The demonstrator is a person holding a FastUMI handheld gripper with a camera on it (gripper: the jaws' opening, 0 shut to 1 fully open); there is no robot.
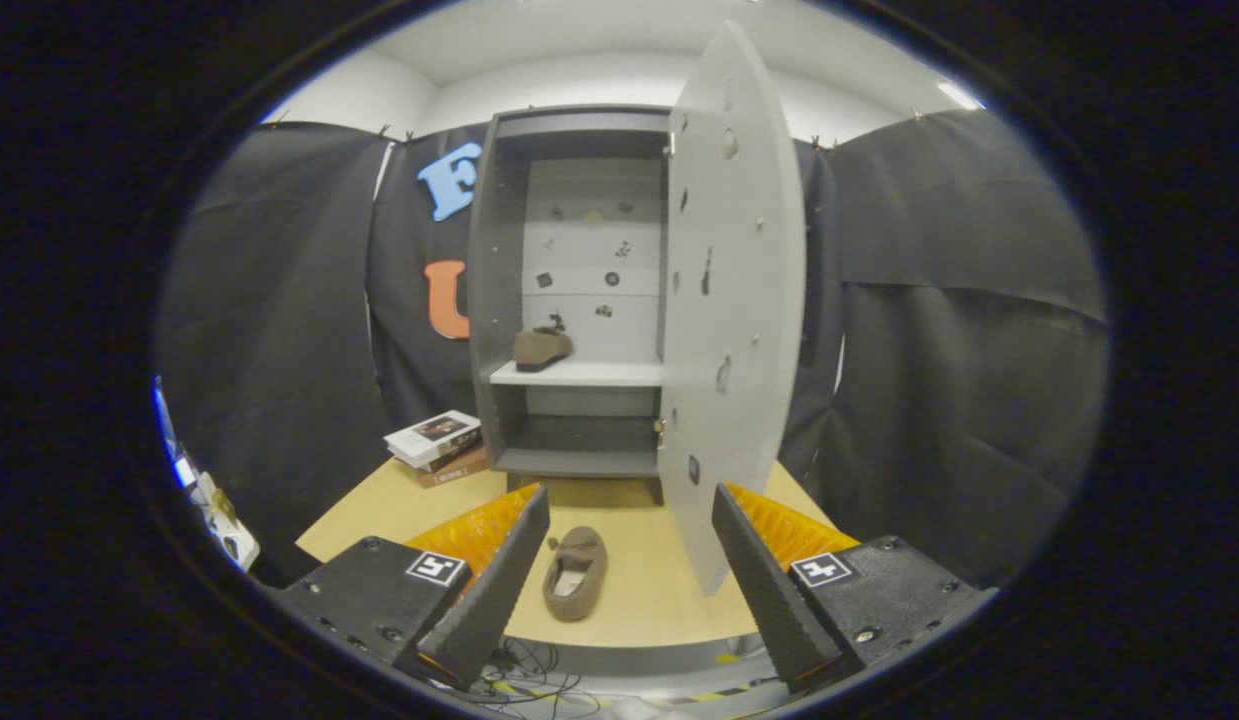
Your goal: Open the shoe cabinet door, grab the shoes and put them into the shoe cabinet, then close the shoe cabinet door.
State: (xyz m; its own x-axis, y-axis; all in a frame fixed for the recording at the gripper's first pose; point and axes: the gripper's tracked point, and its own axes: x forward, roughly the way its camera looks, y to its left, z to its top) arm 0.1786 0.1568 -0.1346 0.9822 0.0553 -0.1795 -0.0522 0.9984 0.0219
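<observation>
Gripper view: the gripper (629,560) hangs above the near edge of a pale wooden table (659,590) with its two fingers spread wide and nothing between the pads. Each finger block carries a small square black-and-white marker; no brand or readable word shows on them.

A brown slipper (575,572) lies on the table in the gap between the fingers, closer to the left finger, toe pointing away toward 12 o'clock. It touches neither finger.

Straight ahead at 12 o'clock stands the grey shoe cabinet (579,290), its pale door (736,300) swung fully open toward the camera on hinges at the cabinet's right side. The door's lower corner hangs just beside the right finger, at about 1 o'clock from the slipper on the table. Small dark marks dot the door's inner face and the cabinet's back panel; too small to tell what they are.

A second brown slipper (541,348) sits on the cabinet's white middle shelf (589,373), toward its left end. The lower compartment lies in shadow.

At 10 o'clock from the fingers, a short stack of books (437,445) rests on the table against the cabinet's left foot. Printing on the covers is too small to read.
</observation>
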